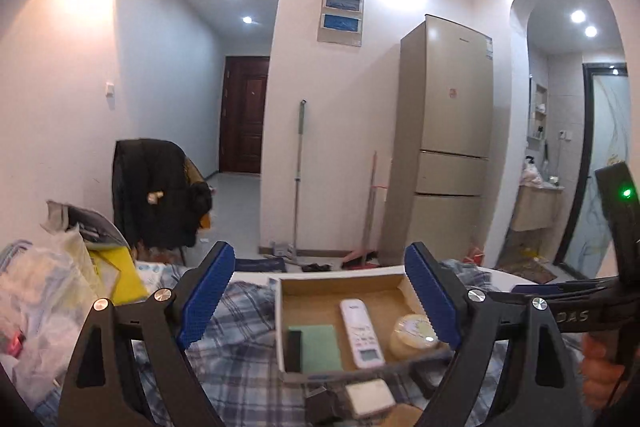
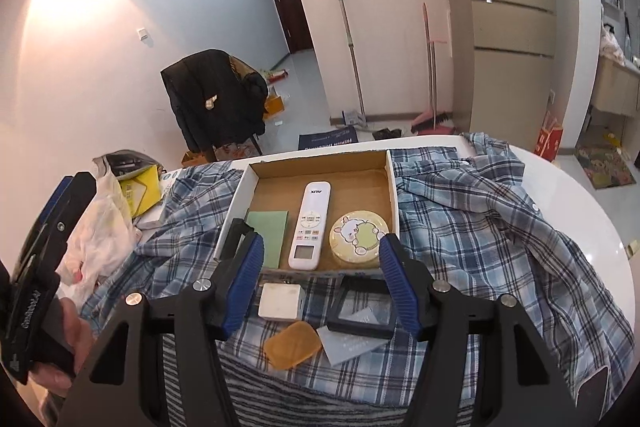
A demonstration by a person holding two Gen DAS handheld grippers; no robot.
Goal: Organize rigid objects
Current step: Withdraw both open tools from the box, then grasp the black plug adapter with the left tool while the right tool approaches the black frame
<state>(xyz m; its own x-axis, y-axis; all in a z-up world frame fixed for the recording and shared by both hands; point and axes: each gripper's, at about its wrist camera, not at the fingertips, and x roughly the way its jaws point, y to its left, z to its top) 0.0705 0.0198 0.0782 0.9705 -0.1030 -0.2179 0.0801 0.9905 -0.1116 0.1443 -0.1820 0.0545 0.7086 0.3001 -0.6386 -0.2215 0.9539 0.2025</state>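
An open cardboard box [image 2: 320,157] lies on a plaid shirt and holds a white remote [image 2: 310,227], a green pad [image 2: 270,235], a round yellow tin [image 2: 358,237] and a black piece [image 2: 236,235] at its left wall. In front of the box lie a white square block [image 2: 280,301], an amber slab [image 2: 292,345], a black frame [image 2: 362,311] and a grey card [image 2: 348,343]. My right gripper [image 2: 322,247] hovers above these, open and empty. My left gripper [image 1: 320,251] is open wide above the box [image 1: 340,277], nothing between its fingers; the remote [image 1: 360,331] and tin [image 1: 412,335] show below it.
The plaid shirt [image 2: 480,227] covers a white round table [image 2: 580,211]. Plastic bags [image 2: 100,227] and a yellow packet [image 2: 140,191] crowd the left side. A chair with a black jacket [image 2: 216,99] and a fridge [image 1: 448,131] stand beyond.
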